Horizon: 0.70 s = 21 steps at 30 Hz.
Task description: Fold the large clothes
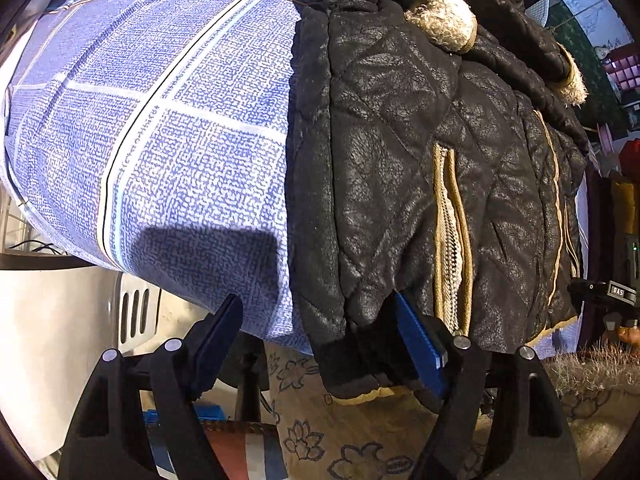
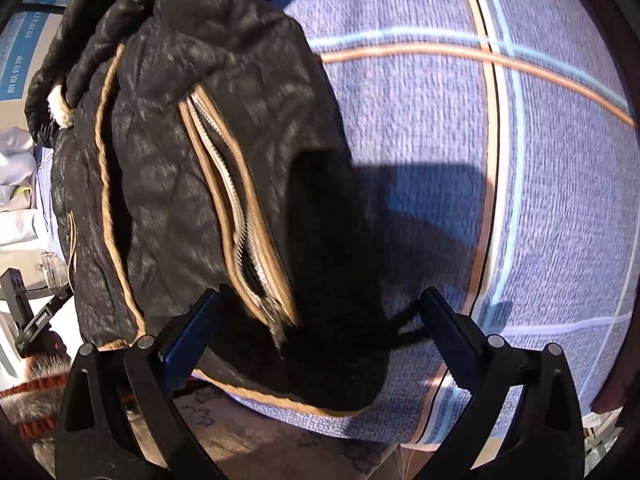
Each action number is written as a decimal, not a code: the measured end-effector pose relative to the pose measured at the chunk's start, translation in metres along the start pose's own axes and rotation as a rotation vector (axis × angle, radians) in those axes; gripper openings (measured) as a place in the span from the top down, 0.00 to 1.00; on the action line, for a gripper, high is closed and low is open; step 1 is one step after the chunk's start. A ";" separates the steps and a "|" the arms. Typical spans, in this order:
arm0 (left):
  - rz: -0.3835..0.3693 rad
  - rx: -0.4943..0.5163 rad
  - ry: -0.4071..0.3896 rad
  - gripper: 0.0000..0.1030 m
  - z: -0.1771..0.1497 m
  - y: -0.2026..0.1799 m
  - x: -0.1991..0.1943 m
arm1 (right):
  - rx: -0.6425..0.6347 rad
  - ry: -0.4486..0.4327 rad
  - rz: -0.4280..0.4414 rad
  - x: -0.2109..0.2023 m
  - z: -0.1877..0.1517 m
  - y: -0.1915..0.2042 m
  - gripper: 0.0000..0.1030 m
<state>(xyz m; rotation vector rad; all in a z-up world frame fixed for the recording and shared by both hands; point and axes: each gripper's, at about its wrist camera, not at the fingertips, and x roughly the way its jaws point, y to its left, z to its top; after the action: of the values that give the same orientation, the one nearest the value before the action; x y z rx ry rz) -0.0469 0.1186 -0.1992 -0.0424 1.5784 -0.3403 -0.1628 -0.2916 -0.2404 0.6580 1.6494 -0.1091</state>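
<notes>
A black quilted jacket (image 1: 400, 152) with tan piping, a zip and pale fur trim (image 1: 444, 20) lies on a blue checked bedsheet (image 1: 160, 140), its hem hanging over the bed's near edge. My left gripper (image 1: 318, 300) stands open over the hem's left corner. Its right blue pad (image 1: 420, 344) lies against the jacket and its left finger is over bare sheet. In the right wrist view the jacket (image 2: 180, 160) fills the left half, and my right gripper (image 2: 320, 292) stands open astride the hem's right corner beside the zip (image 2: 240, 240). A black cord touches its right finger (image 2: 440, 320).
Below the bed's edge is a floral-patterned floor covering (image 1: 312, 436). A pale grey vented casing (image 1: 60, 340) stands low on the left. White cloth (image 2: 16, 168) lies past the jacket's far side. The sheet (image 2: 520, 200) stretches away bare to the right of the jacket.
</notes>
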 end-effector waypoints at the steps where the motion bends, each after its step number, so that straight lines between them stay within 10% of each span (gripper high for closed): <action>1: -0.013 0.005 0.006 0.28 -0.003 -0.002 0.000 | 0.008 0.015 0.010 0.003 -0.004 -0.003 0.05; 16: -0.079 0.008 0.080 0.29 -0.005 -0.026 0.045 | 0.024 0.078 0.079 0.031 -0.009 -0.006 0.06; 21: -0.112 -0.028 0.116 0.43 -0.007 -0.019 0.048 | -0.004 0.056 0.081 0.023 -0.015 -0.010 0.25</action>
<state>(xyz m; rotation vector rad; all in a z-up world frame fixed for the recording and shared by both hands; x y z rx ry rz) -0.0592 0.0898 -0.2416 -0.1349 1.6997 -0.4150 -0.1816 -0.2851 -0.2621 0.7299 1.6736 -0.0294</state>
